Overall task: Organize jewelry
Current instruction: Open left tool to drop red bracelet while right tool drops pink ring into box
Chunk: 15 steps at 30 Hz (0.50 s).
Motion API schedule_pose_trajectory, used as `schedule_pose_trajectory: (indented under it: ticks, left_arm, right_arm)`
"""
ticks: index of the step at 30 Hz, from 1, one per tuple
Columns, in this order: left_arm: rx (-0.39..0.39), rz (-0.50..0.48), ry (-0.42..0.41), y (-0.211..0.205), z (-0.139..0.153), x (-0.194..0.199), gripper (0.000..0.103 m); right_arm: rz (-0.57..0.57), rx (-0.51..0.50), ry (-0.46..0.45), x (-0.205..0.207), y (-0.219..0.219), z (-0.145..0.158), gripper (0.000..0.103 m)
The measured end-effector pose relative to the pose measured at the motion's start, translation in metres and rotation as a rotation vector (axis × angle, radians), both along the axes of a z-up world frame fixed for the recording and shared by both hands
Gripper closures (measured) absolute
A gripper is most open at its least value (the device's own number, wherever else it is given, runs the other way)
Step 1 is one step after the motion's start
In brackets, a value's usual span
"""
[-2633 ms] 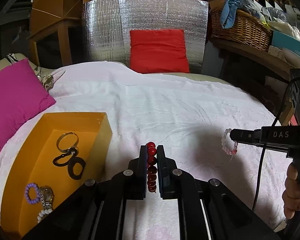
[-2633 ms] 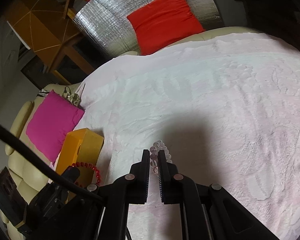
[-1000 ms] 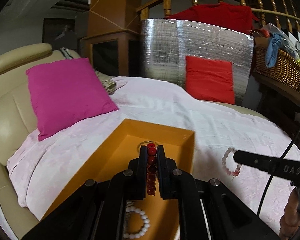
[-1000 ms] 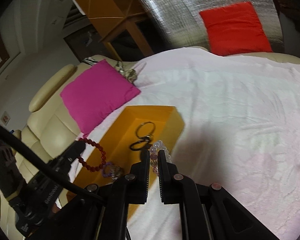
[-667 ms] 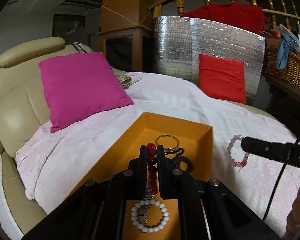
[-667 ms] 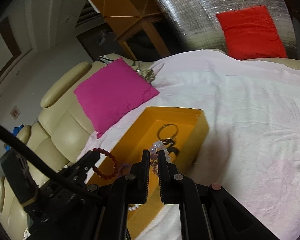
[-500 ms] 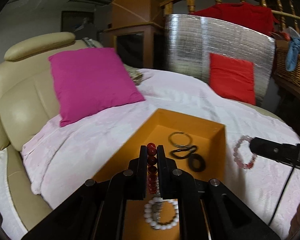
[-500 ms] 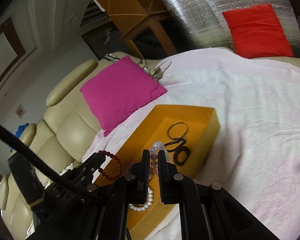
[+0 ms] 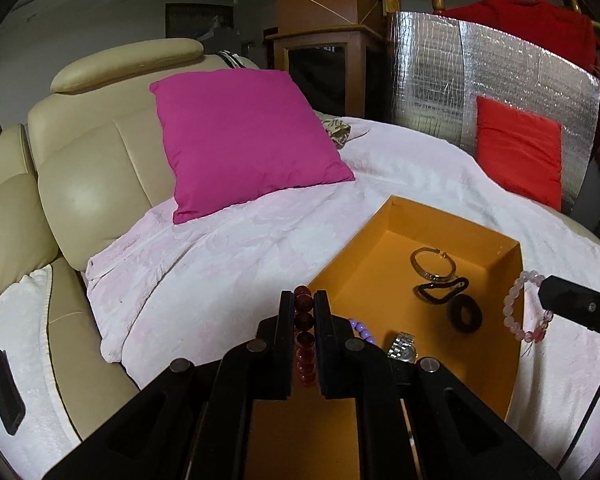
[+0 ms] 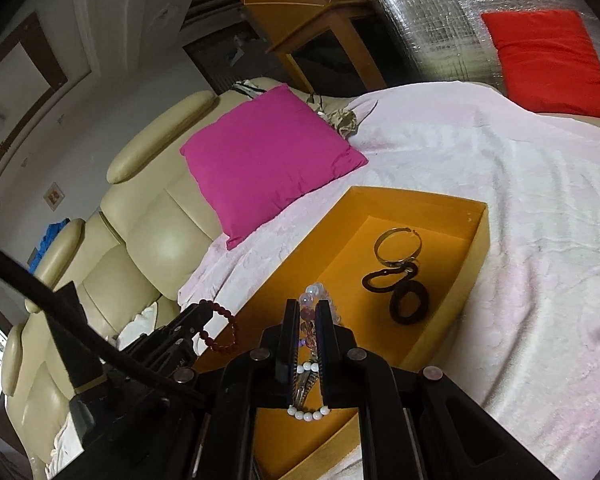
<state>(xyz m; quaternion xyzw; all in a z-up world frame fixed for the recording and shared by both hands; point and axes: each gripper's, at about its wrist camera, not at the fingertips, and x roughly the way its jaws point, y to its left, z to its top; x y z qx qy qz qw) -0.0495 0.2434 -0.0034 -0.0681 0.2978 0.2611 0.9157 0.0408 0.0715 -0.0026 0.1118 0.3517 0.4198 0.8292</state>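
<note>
- Left gripper: jaws closed on a red bead bracelet, held above the near left edge of the orange box.
- Right gripper: jaws closed on a pale pink bead bracelet, held over the box interior. In the left wrist view this bracelet hangs just past the box's right wall.
- Box position — on a pale pink blanket covering a cream leather sofa, near a magenta cushion.
- Box contents, far end: a gold bangle, a black loop and a black hair tie, the last two touching.
- Box contents, near end: a purple bead bracelet, a metal watch and a white bead bracelet — all partly hidden behind the grippers.
- Background: a red cushion against a silver foil panel.
</note>
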Motion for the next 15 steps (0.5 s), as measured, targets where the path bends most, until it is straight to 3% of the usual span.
schedule_pose_trajectory:
  ticks: [15]
  left_arm:
    - [0.004, 0.020, 0.055, 0.009, -0.011, 0.003, 0.094]
  right_arm:
    - [0.004, -0.062, -0.010, 0.002, 0.016, -0.017, 0.094]
